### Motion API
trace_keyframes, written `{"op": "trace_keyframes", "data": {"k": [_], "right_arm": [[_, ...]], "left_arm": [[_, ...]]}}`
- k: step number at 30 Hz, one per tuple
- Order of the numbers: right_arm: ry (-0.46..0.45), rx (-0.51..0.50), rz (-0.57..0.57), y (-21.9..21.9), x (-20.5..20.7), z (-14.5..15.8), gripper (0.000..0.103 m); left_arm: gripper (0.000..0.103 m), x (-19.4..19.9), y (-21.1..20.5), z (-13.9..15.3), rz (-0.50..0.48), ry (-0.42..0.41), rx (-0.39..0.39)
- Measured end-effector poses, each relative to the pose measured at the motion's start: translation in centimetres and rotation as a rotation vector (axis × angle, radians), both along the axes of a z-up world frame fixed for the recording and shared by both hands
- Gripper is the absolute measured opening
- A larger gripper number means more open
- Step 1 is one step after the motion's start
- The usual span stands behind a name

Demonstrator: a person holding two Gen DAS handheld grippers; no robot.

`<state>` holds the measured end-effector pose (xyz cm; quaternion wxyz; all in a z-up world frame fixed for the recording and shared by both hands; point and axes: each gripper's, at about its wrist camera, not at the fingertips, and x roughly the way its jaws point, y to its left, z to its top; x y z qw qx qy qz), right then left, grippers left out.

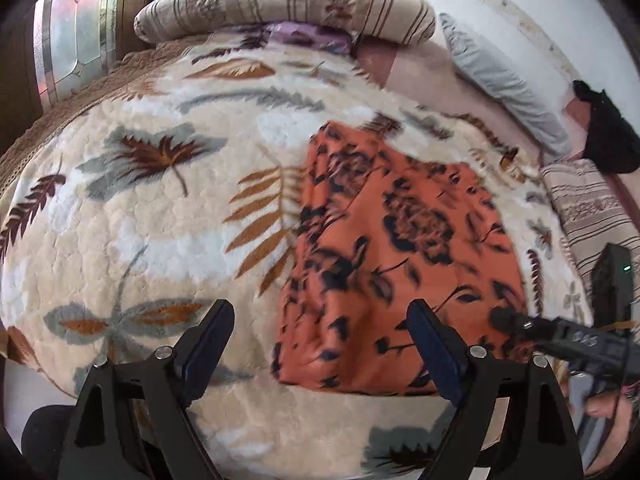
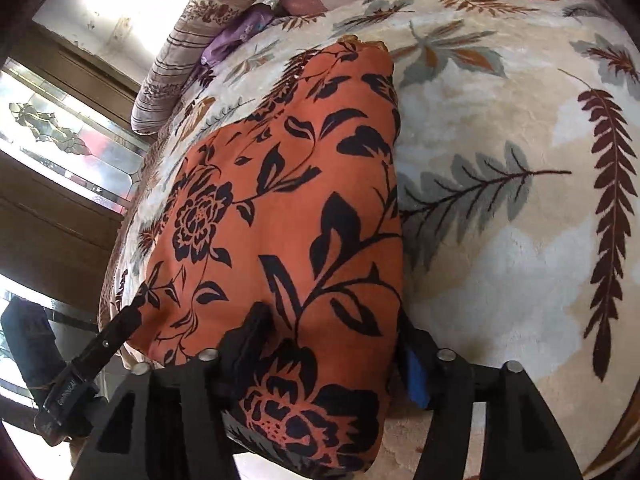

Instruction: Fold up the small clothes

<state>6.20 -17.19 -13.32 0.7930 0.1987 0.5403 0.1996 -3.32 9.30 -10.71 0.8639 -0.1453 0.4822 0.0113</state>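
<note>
The left gripper (image 1: pixel 320 344) is hovering over the near edge of the bed, its fingers (image 1: pixel 208 336) spreading wide and touching nothing, with the near left corner of the orange floral garment (image 1: pixel 400 240) showing between them. The right gripper (image 2: pixel 332 344) is reaching over the same near edge, its fingers (image 2: pixel 248 336) standing apart on either side of the garment's (image 2: pixel 288 208) near end; the left finger is pressing against the cloth, while the blue-padded right finger (image 2: pixel 416 376) is sitting at the garment's right edge, and whether it is touching is not clear. Writing on the side of the left gripper in the right wrist view is too small to read. The garment is lying folded into a long rectangle on the leaf-patterned blanket (image 1: pixel 160 220), running from the near edge toward the middle of the bed. Farther back, a striped bolster (image 1: pixel 288 8) is lying along the far edge, with a purple cloth (image 1: pixel 308 36) tucked beneath it.
</note>
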Motion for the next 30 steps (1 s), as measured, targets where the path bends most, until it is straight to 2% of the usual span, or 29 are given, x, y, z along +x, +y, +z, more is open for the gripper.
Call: {"op": "trace_keyframes", "data": {"k": [1,3,7,9,12,15,17,18,21,22,23,24,25,26,30], "right_arm": [[0.000,0.010,-0.007,-0.2,-0.3,0.1,0.067],[-0.033,-0.020,-0.030,-0.7,-1.2,1.0,0.067],[-0.185,-0.062,-0.070,-1.8,-2.8,4.7,0.068],[-0.244,-0.028,-0.058,-1.4,-2.9,6.6,0.072],[-0.251,0.085,0.006,-0.1,-2.1,7.8,0.075],[-0.186,0.170,0.025,1.2,-0.4,6.4,0.075],[-0.136,0.235,0.041,2.0,0.1,5.0,0.075],[-0.120,0.241,0.044,2.4,0.2,4.4,0.075],[-0.083,0.247,0.056,3.4,0.1,2.5,0.075],[-0.072,0.247,0.053,3.4,0.1,1.9,0.075],[-0.081,0.254,0.054,3.4,0.1,1.5,0.075],[-0.093,0.261,0.056,3.4,0.0,1.4,0.075],[-0.098,0.274,0.057,3.2,-0.1,1.2,0.075],[-0.097,0.280,0.055,3.1,-0.1,1.1,0.075],[-0.104,0.270,0.068,3.1,-0.1,0.9,0.075]], "left_arm": [[0.080,0.4,0.5,-2.3,-0.007,0.091,-0.039],[0.079,-0.2,1.2,-1.8,0.005,0.047,-0.081],[0.077,-0.9,1.7,0.8,-0.006,-0.015,-0.143],[0.077,-1.0,2.3,2.1,-0.015,-0.043,-0.197],[0.077,0.8,3.2,4.0,-0.038,-0.083,-0.253],[0.077,4.8,3.2,3.8,-0.084,-0.054,-0.262],[0.076,7.7,3.4,2.9,-0.097,-0.014,-0.314],[0.076,9.0,3.6,2.4,-0.096,0.002,-0.351],[0.076,12.7,3.4,0.7,-0.109,0.045,-0.353],[0.068,13.7,3.6,-0.2,-0.103,0.063,-0.362],[0.046,14.6,3.9,-1.3,-0.081,0.103,-0.349],[0.042,15.2,4.3,-2.5,-0.068,0.138,-0.348],[0.041,15.3,4.7,-3.1,-0.068,0.125,-0.380],[0.038,15.3,4.9,-3.2,-0.075,0.108,-0.376],[0.040,15.2,4.2,-2.8,-0.109,0.082,-0.288]]}}
